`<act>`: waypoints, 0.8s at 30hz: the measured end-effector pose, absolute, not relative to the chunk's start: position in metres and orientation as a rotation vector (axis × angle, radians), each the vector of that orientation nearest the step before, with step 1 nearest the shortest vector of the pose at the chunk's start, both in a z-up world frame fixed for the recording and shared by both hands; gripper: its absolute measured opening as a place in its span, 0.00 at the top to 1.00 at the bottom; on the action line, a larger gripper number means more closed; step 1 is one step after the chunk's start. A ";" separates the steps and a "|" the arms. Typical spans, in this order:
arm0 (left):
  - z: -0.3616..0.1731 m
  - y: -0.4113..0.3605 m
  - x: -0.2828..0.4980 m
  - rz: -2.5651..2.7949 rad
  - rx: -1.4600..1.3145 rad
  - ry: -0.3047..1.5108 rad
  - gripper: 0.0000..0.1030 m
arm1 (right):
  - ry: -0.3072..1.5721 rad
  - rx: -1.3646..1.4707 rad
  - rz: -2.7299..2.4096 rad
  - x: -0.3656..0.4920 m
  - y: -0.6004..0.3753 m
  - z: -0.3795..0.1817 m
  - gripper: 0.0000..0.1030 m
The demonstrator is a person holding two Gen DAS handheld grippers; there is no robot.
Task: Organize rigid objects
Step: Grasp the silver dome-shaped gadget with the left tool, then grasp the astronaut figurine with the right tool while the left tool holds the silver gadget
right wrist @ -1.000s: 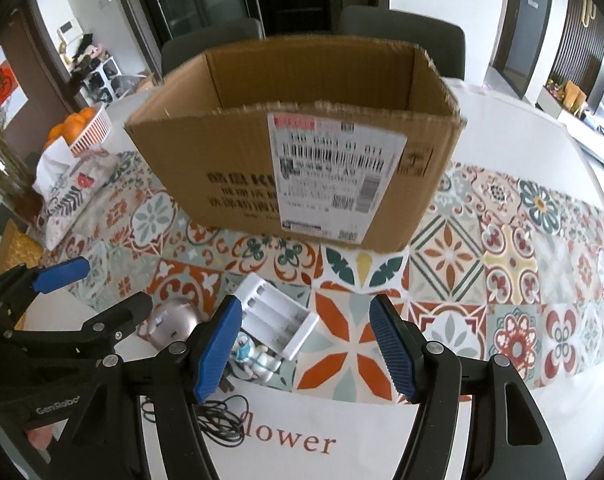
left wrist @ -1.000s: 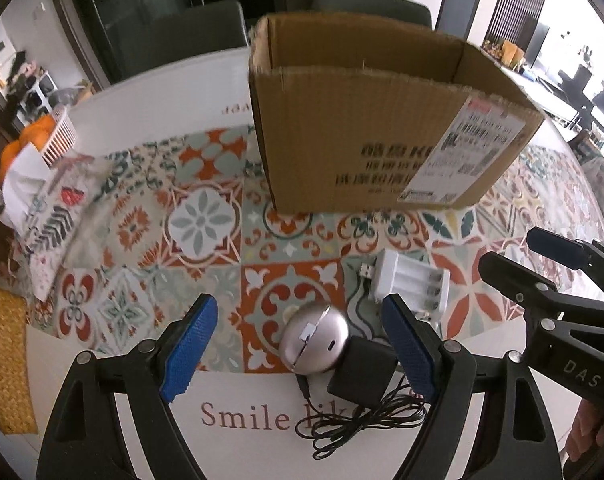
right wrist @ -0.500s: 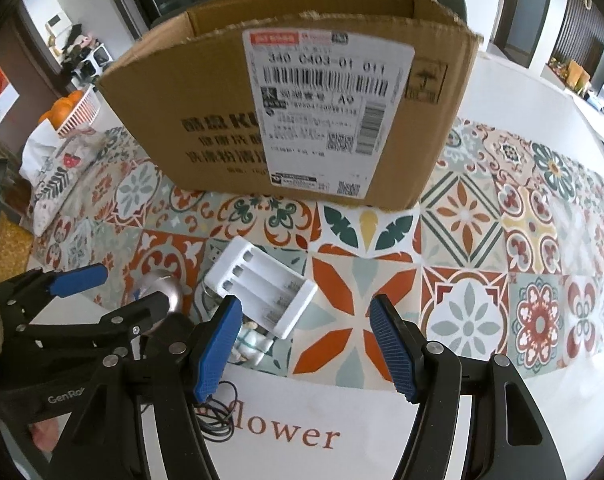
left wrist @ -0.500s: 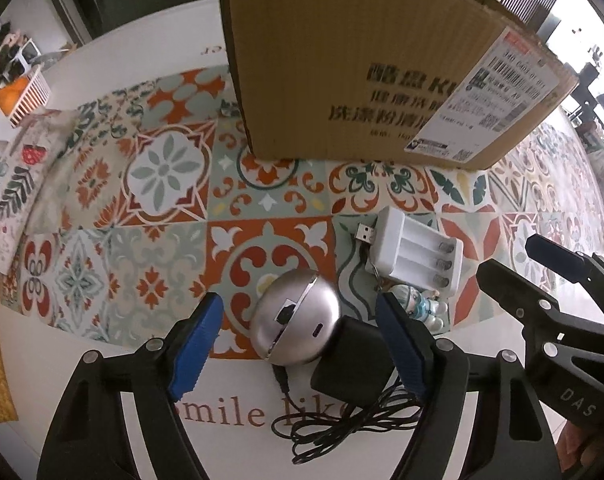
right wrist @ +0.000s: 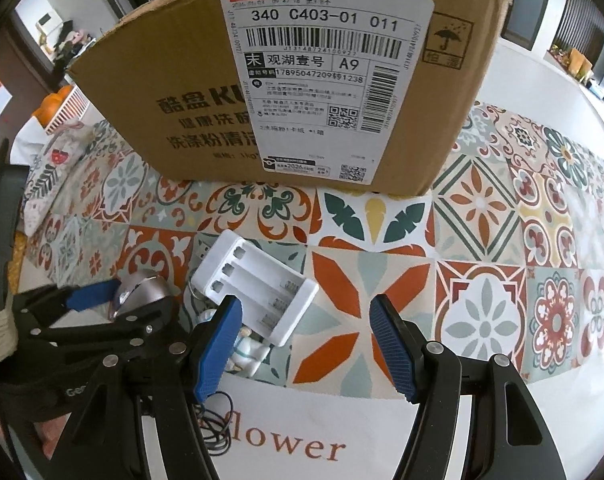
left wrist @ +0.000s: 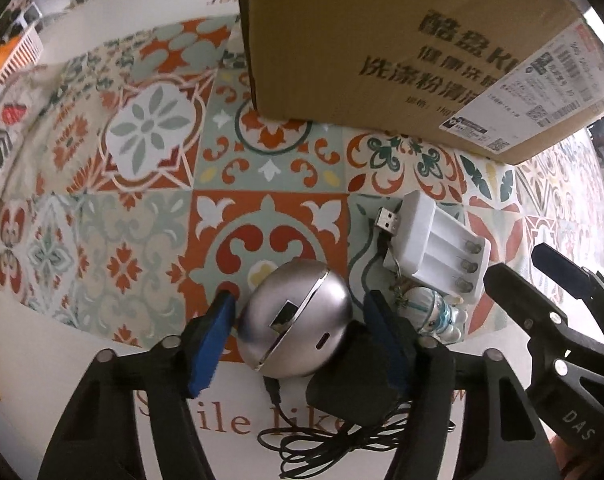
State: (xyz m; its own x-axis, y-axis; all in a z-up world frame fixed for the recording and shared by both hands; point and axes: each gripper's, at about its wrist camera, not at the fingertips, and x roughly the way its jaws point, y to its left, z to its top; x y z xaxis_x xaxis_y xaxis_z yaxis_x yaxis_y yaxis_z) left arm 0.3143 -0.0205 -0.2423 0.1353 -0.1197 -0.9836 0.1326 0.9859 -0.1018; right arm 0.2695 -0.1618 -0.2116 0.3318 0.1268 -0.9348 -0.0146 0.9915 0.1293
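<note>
Two grippers over a table covered by a patterned tile-print cloth (right wrist: pixel 482 280). Left gripper (left wrist: pixel 297 332) points down over a silver dome-shaped gadget (left wrist: pixel 295 320), one blue pad on each side of it; its jaws have just been closing, and a thin gap shows at each pad, so no firm contact that I can confirm. The gadget sits at the near edge of the cloth, a black cable (left wrist: pixel 334 440) running from its lower side into a loose tangle on the white border. A black block-shaped adapter (left wrist: pixel 350 384) lies just beside the gadget, partly under the left gripper's right-hand finger. White battery charger (right wrist: pixel 257 292), three slots showing, lies tilted near the gadget, a USB plug (left wrist: pixel 388 220) at its far corner. A small figurine in white and pale blue (left wrist: pixel 438 316) rests against the charger's near edge. Right gripper (right wrist: pixel 306 344) hovers with jaws about half apart, nothing between them; its left pad stands in front of the charger's near corner and the figurine. Cardboard box (right wrist: pixel 302 80) with a shipping label stands upright behind everything, well back on the cloth. A white basket of oranges (right wrist: pixel 63 108) sits far left.
</note>
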 end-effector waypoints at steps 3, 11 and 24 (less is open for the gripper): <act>-0.246 -0.019 0.316 -0.183 -0.005 1.430 0.38 | 1.230 0.102 0.098 0.271 -0.159 -0.212 0.35; -0.249 -0.020 0.316 -0.172 0.012 1.421 0.43 | 1.235 0.106 0.098 0.272 -0.157 -0.217 0.35; -0.234 -0.006 0.301 -0.190 0.019 1.341 0.44 | 1.198 0.118 0.133 0.264 -0.149 -0.215 0.35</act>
State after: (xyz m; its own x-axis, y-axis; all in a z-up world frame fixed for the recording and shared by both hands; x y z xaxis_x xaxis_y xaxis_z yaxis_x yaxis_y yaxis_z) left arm 0.3007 -0.0060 -0.2338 0.2145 -0.1265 -0.9685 0.1478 0.9844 -0.0958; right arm 0.2637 -0.1494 -0.2149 0.3578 0.1650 -0.9191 -0.0403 0.9861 0.1613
